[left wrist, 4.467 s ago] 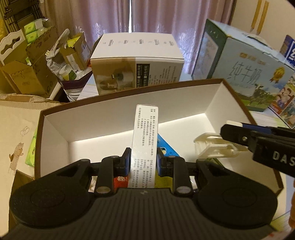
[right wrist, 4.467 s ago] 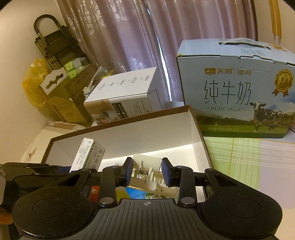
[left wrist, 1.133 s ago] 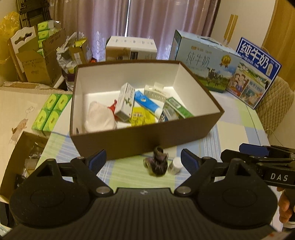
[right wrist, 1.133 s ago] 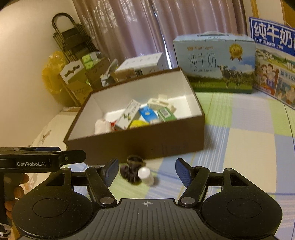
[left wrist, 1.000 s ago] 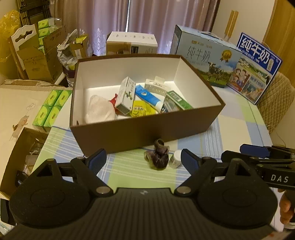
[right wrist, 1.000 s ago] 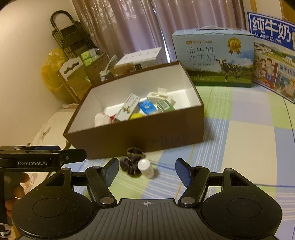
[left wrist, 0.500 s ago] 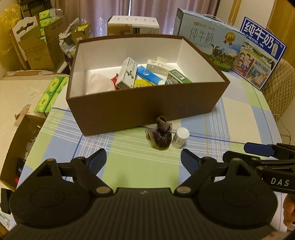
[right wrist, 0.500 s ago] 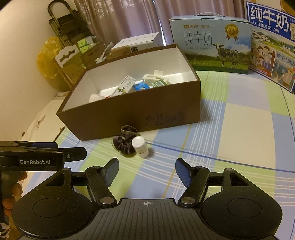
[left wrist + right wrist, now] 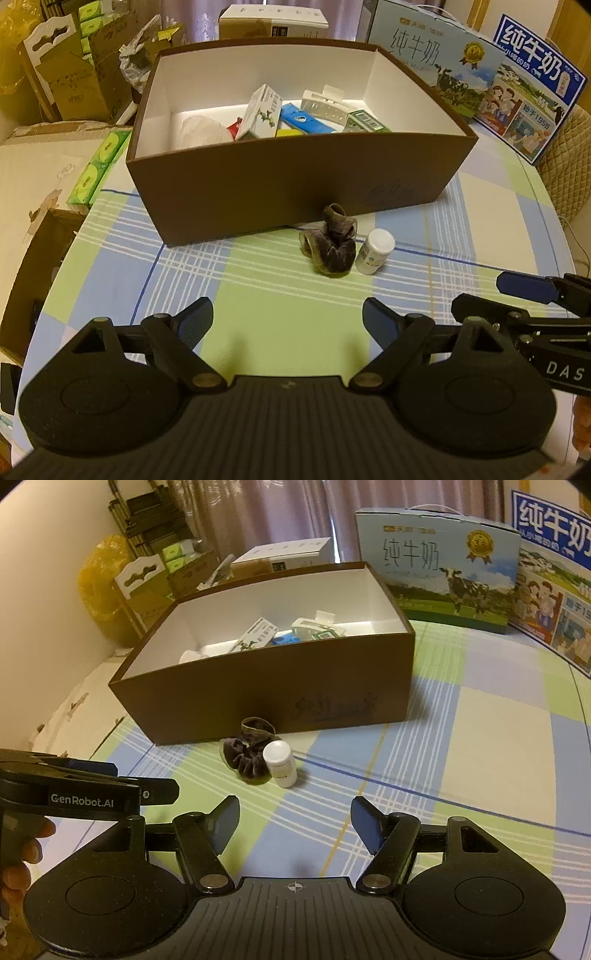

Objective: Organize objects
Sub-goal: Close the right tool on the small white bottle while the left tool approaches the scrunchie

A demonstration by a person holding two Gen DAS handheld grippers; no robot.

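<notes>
A dark velvet scrunchie (image 9: 330,247) (image 9: 245,760) lies on the checked tablecloth, touching a small white bottle (image 9: 373,252) (image 9: 280,762) on its right. Both sit just in front of the brown box (image 9: 295,184) (image 9: 258,701). The box holds a white-green carton (image 9: 260,116), a blue tube (image 9: 303,120), a white plastic clip (image 9: 325,105) and other items. My left gripper (image 9: 288,317) hangs open and empty, nearer than the scrunchie. My right gripper (image 9: 294,814) is open and empty too, nearer than the bottle. Each gripper shows at the edge of the other's view.
Two milk cartons (image 9: 432,59) (image 9: 532,88) stand behind and right of the box. Green tissue packs (image 9: 96,162) and cardboard boxes (image 9: 70,85) crowd the left side. A padded chair (image 9: 565,166) is at the right table edge. Bare tablecloth (image 9: 498,738) spreads right of the box.
Earlier the left gripper held the carton and the right the clip over the box; both items now lie inside. Both grippers have backed off, sunk and tilted down toward the scrunchie and bottle.
</notes>
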